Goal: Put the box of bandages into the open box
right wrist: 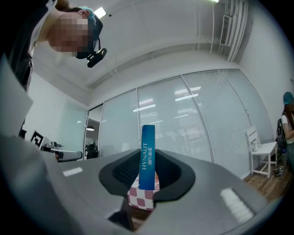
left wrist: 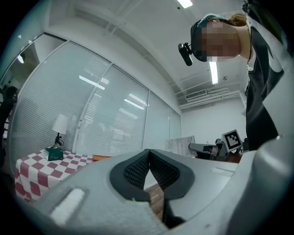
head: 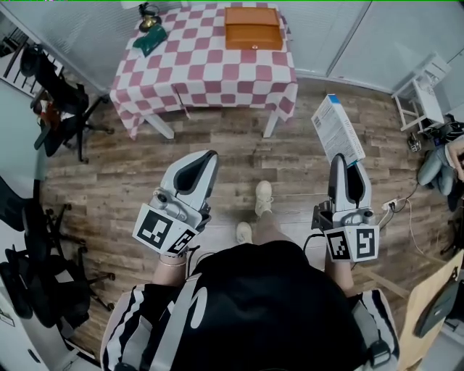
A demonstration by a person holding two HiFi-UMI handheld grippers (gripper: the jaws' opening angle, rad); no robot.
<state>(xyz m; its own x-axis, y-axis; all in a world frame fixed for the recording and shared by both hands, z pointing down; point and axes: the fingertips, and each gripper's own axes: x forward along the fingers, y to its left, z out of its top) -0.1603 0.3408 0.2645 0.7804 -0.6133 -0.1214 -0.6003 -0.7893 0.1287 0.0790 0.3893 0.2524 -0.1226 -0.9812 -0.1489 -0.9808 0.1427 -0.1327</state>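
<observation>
I hold a white and blue box of bandages (head: 338, 130) upright in my right gripper (head: 341, 162), whose jaws are shut on its lower end. In the right gripper view the box's blue edge (right wrist: 147, 153) stands between the pads. My left gripper (head: 205, 158) is shut with nothing in it; its ribbed pads (left wrist: 138, 167) meet at the tips. The open wooden box (head: 253, 29) sits on the far right part of the red-and-white checked table (head: 196, 69), well ahead of both grippers. The person stands on the wooden floor, a few steps from the table.
A small lamp (head: 148, 13) and a green object (head: 150, 40) stand at the table's far left corner. Black office chairs (head: 58, 109) line the left side. A white chair (head: 424, 90) and another person (head: 453, 156) are at the right.
</observation>
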